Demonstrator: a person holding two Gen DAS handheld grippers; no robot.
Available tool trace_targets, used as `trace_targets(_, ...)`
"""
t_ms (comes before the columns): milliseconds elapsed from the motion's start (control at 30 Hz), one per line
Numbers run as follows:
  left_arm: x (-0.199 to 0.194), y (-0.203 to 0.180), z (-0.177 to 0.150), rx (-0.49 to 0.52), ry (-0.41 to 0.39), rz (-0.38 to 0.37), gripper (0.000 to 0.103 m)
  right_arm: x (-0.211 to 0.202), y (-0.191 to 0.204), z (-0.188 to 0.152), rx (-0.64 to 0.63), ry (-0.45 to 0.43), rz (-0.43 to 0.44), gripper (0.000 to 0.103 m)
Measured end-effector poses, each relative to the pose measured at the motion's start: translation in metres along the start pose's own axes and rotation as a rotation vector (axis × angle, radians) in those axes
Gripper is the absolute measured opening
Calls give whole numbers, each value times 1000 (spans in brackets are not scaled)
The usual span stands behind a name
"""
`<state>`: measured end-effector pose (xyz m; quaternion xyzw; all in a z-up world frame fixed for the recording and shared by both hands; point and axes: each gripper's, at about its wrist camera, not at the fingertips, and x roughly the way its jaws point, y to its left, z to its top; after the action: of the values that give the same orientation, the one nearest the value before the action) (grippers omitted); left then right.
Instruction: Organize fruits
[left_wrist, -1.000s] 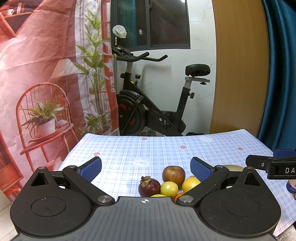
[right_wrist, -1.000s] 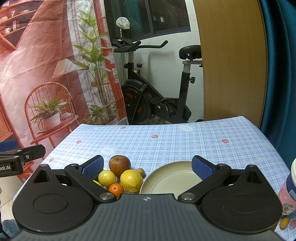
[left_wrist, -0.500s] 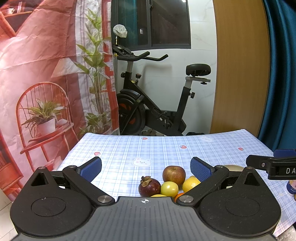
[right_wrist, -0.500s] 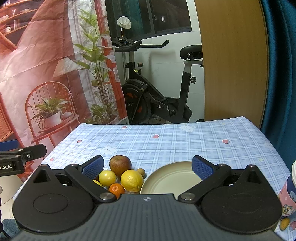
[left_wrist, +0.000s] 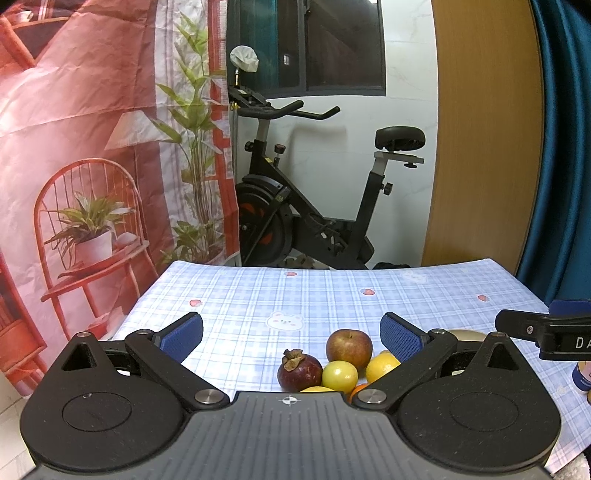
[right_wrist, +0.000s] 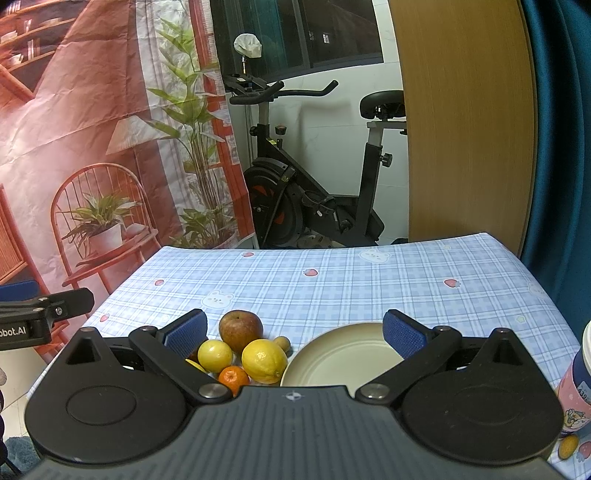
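Observation:
A cluster of fruit lies on the blue checked tablecloth (left_wrist: 258, 295): a red apple (left_wrist: 348, 345), a dark mangosteen (left_wrist: 299, 371), a small yellow fruit (left_wrist: 340, 376), a lemon (left_wrist: 382, 366) and an orange (right_wrist: 233, 379). In the right wrist view the apple (right_wrist: 241, 331), lemon (right_wrist: 264, 360) and a small brown fruit (right_wrist: 283, 343) lie left of an empty cream plate (right_wrist: 345, 363). My left gripper (left_wrist: 291, 334) is open above the near edge, the fruit just below its fingers. My right gripper (right_wrist: 293, 330) is open over the plate and the fruit.
A pink printed cup (right_wrist: 578, 384) stands at the table's right edge. Behind the table stand an exercise bike (left_wrist: 314, 206), a printed backdrop (left_wrist: 92, 147) at left, a wooden panel (left_wrist: 484, 129) and a blue curtain (left_wrist: 565, 147) at right.

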<state>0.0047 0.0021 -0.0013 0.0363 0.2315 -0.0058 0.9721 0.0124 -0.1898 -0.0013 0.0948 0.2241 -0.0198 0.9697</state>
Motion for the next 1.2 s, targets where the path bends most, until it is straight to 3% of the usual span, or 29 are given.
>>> trace_targets(467,6,1,1,-12,-8,-8,103,5,-1,0,2,17,4,103)
trace_targets(600,16,1,5,-2,-36,9,103,20,-5,2,-15,26,41,103)
trace_targets(767,32,-4,7,43,-66,44,103,42,-13,6,-21,-9,56,103)
trace_targets(1200,80,10,-7,55,1,15,102,85,-24,-4,-9,-101,29,103)
